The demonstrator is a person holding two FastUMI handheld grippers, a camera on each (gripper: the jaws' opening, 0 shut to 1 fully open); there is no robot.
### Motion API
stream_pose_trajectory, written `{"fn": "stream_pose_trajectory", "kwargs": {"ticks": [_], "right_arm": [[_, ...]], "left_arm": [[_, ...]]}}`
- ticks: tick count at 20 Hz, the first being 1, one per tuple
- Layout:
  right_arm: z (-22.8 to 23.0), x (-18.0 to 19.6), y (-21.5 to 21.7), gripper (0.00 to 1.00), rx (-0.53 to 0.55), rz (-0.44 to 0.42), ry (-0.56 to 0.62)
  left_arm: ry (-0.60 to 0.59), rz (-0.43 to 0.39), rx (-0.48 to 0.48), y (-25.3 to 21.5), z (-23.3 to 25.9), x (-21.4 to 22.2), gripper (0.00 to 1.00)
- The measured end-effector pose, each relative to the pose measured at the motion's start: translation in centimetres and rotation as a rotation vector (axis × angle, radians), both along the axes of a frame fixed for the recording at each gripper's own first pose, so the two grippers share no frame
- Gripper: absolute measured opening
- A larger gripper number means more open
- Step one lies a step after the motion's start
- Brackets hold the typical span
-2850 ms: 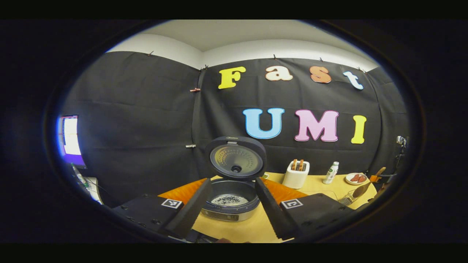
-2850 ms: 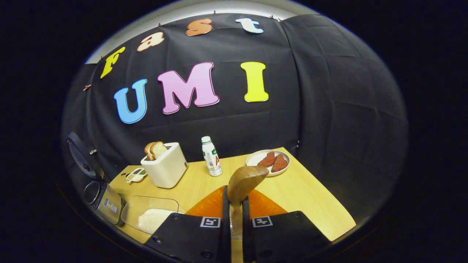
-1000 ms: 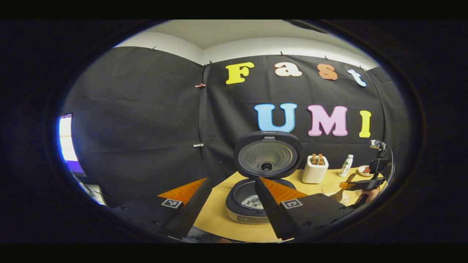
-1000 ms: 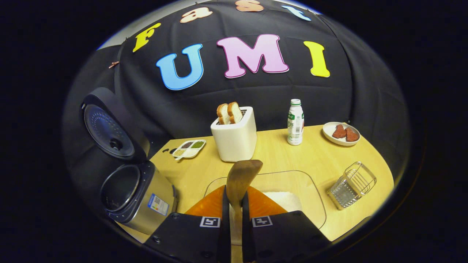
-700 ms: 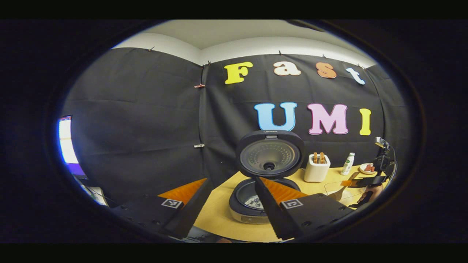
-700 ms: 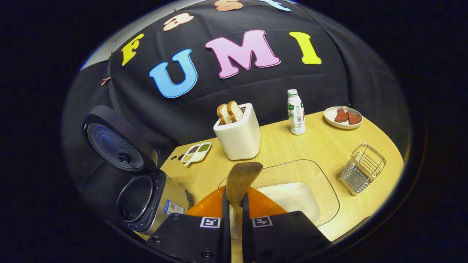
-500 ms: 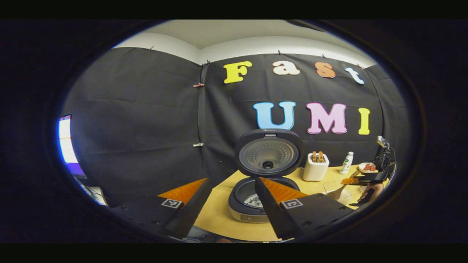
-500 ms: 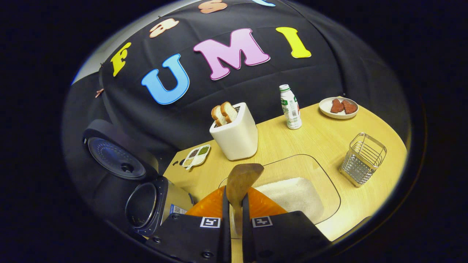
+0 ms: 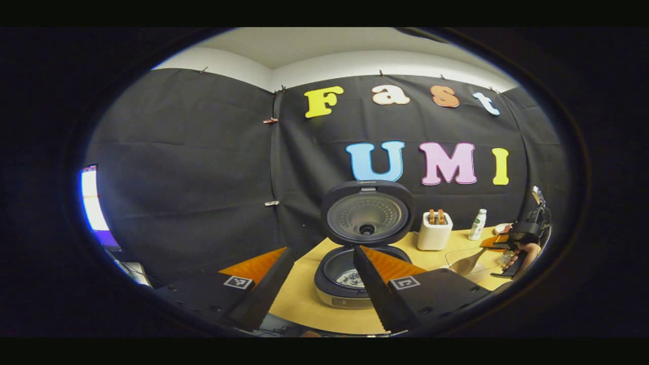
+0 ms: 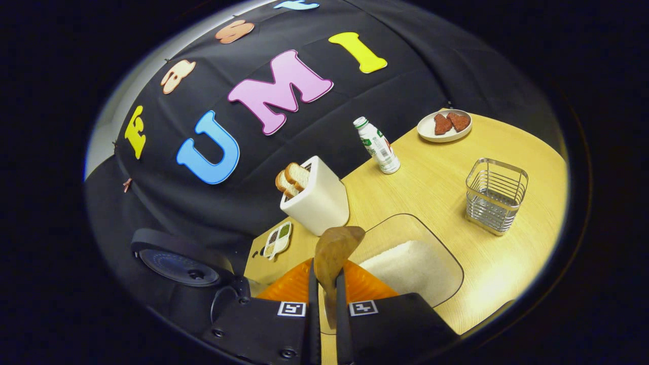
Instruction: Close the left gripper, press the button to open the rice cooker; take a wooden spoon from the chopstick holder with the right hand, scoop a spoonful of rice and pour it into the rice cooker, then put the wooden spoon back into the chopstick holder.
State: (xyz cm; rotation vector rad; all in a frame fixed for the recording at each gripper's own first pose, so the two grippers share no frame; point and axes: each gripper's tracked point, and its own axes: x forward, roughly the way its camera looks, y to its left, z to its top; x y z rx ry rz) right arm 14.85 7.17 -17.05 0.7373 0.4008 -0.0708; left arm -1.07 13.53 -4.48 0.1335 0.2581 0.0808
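In the left gripper view, the left tongs (image 9: pixel 319 268) are wide open and hold nothing. Between and behind the two fingers stands the rice cooker (image 9: pixel 350 281) on the yellow wooden desk (image 9: pixel 299 304). Its round lid (image 9: pixel 366 214) stands straight up, so the pot is open, and something pale with dark specks lies at the bottom of the pot. To the right, farther back, stand a white toaster (image 9: pixel 434 234) with bread slices in it and a small white bottle (image 9: pixel 476 224). At the far right edge, a hand (image 9: pixel 525 252) holds the right tongs (image 9: pixel 499 242), and the wooden spoon (image 9: pixel 466 262) sticks out of them over the clear rice tray (image 9: pixel 456 255).

In the right gripper view, the right tongs (image 10: pixel 327 291) are closed on the handle of the wooden spoon (image 10: pixel 334 248), with both fingers pressing on it. The bowl of the spoon points forward, above the near edge of the clear rice tray (image 10: pixel 431 238). A heap of white rice (image 10: pixel 410 268) lies in the tray, just right of the spoon. The open rice cooker (image 10: pixel 203 284) is at the lower left, with its lid (image 10: pixel 177 263) up. Behind the tray stands the toaster (image 10: pixel 317 203), and a little snack dish (image 10: pixel 278 239) with four parts lies beside it. The bottle (image 10: pixel 377 147) is farther back. A plate (image 10: pixel 431 133) with two dark red pieces sits at the back right. The wire chopstick holder (image 10: pixel 496 203) stands on the desk (image 10: pixel 446 177), to the right of the tray and apart from it.
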Motion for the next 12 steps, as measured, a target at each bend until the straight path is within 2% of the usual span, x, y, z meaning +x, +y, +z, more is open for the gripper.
{"fn": "stream_pose_trajectory", "kwargs": {"ticks": [5, 12], "right_arm": [[2.3, 0.1, -0.6, 0.16, 0.04, -0.028, -0.045], [5.7, 0.1, 2.3, 0.16, 0.077, 0.021, -0.078]], "left_arm": [[-0.001, -0.021, 0.004, -0.7, 0.2, 0.0, 0.83], [0.0, -0.024, -0.009, -0.5, 0.1, -0.3, 0.8]]}}
